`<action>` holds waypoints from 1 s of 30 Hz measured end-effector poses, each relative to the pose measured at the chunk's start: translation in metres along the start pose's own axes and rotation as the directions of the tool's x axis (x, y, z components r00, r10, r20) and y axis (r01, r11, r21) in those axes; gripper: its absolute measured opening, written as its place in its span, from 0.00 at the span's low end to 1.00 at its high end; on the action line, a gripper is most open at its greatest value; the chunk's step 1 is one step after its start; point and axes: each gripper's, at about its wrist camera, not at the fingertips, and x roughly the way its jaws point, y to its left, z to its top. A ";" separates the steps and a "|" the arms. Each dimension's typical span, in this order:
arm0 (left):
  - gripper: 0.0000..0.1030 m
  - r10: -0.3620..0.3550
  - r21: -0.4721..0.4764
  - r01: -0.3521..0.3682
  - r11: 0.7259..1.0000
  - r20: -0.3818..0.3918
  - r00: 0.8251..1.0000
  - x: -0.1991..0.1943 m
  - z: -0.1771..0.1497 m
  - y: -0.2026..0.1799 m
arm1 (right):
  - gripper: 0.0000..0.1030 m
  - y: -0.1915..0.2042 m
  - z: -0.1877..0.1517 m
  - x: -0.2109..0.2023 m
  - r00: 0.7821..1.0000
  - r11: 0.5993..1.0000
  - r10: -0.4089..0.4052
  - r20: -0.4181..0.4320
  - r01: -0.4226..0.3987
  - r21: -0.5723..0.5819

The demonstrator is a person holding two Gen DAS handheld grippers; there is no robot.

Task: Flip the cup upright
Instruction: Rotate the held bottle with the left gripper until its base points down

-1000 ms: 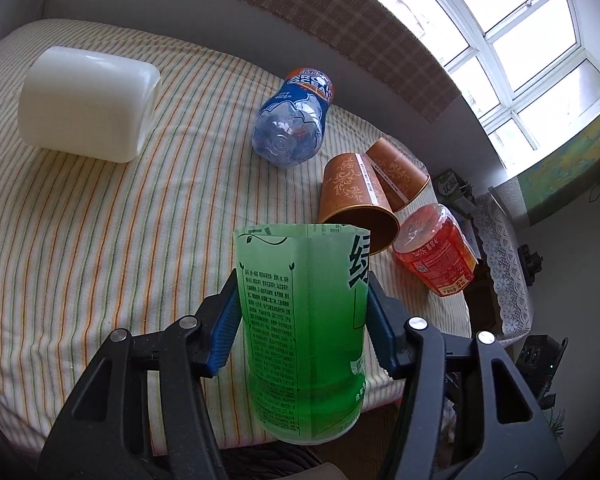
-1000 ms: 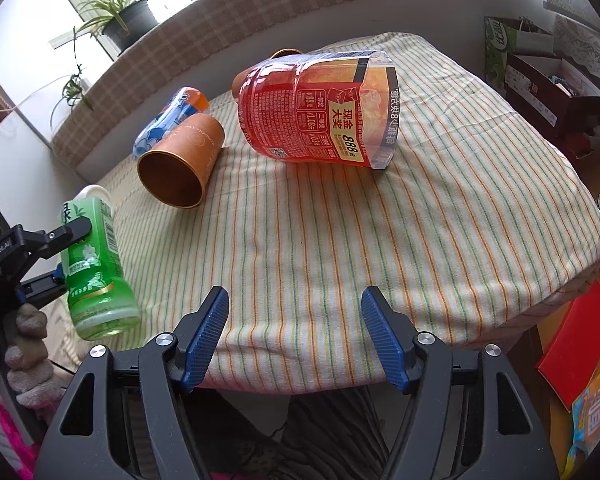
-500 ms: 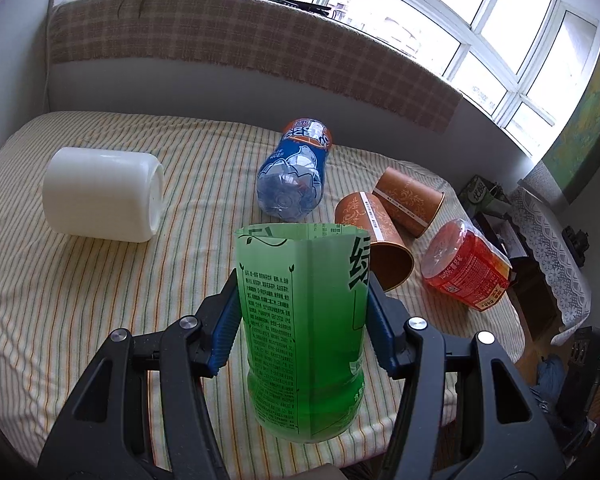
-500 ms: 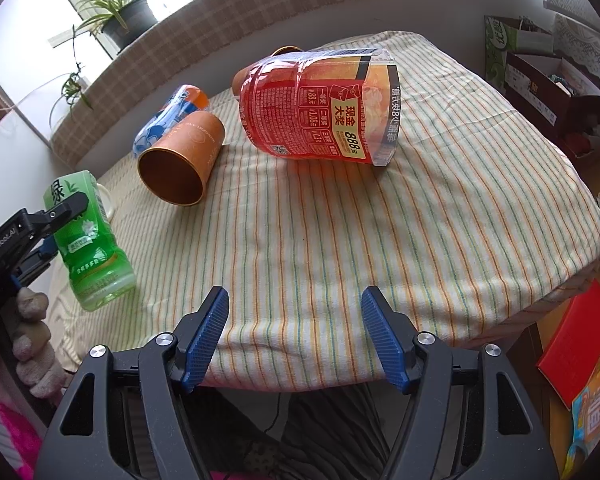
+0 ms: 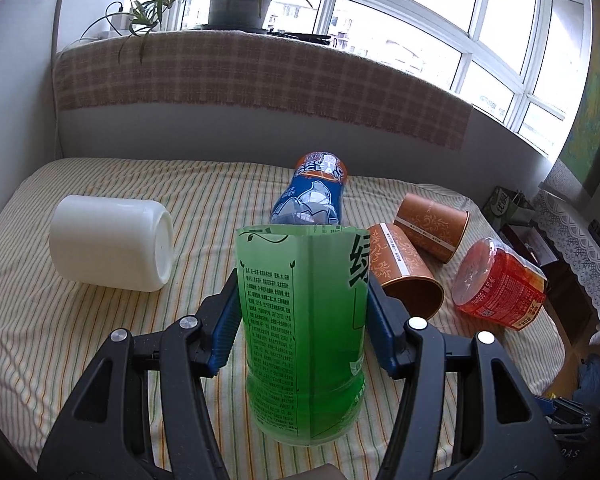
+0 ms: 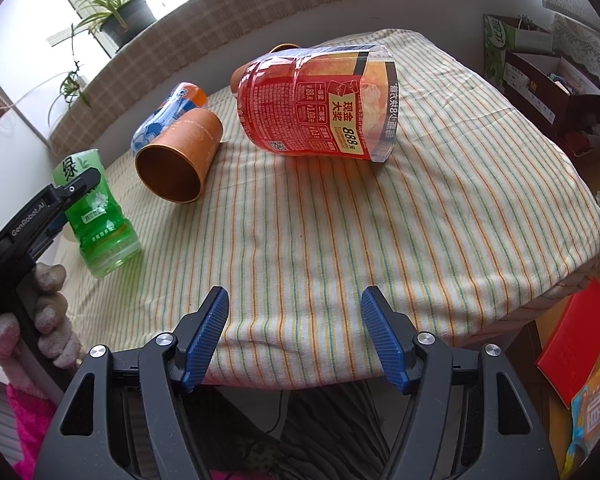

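Note:
My left gripper [image 5: 302, 324] is shut on a green cup cut from a plastic bottle [image 5: 302, 320]. The green cup stands upright with its open end up. In the right wrist view it [image 6: 96, 216] sits at the table's left front with its base on or just above the striped cloth, and the left gripper [image 6: 56, 208] clamps its upper part. My right gripper [image 6: 294, 334] is open and empty, at the table's front edge.
On the striped tablecloth [image 6: 380, 220] lie a white jar [image 5: 108, 250], a blue bottle cup [image 5: 312, 200], two brown paper cups [image 5: 404, 272] [image 5: 432, 226] and a red bottle cup [image 6: 316, 106], all on their sides. A plaid-covered ledge [image 5: 260, 76] with a potted plant runs behind.
My left gripper has turned the green cup from tilted to upright and lowered it onto the table's left front. The right gripper has not moved.

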 end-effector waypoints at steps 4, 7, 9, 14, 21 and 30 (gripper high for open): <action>0.56 0.003 0.015 -0.003 1.000 0.002 1.000 -0.005 -0.005 -0.003 | 0.66 0.000 0.000 0.000 1.000 1.000 0.000 0.000 0.000 -0.001; 0.56 0.003 0.025 -0.003 1.000 -0.017 1.000 -0.007 -0.010 -0.004 | 0.66 0.000 0.000 0.001 1.000 1.000 0.001 0.000 -0.001 -0.002; 0.56 -0.002 0.028 0.003 1.000 -0.031 1.000 -0.008 -0.013 -0.004 | 0.66 0.001 0.000 0.001 1.000 1.000 0.001 0.001 -0.001 -0.004; 0.56 -0.018 0.021 0.019 1.000 -0.051 0.999 -0.011 -0.019 -0.003 | 0.66 0.005 -0.002 0.000 1.000 1.000 0.000 0.002 0.000 -0.008; 0.56 -0.026 0.032 0.027 0.999 -0.052 0.998 -0.019 -0.025 -0.005 | 0.66 0.009 -0.003 0.001 1.000 1.000 -0.001 0.000 0.001 -0.012; 0.61 -0.053 0.031 0.055 0.998 -0.076 0.996 -0.024 -0.029 -0.005 | 0.66 0.015 -0.005 0.000 1.000 1.000 0.002 -0.004 -0.002 -0.023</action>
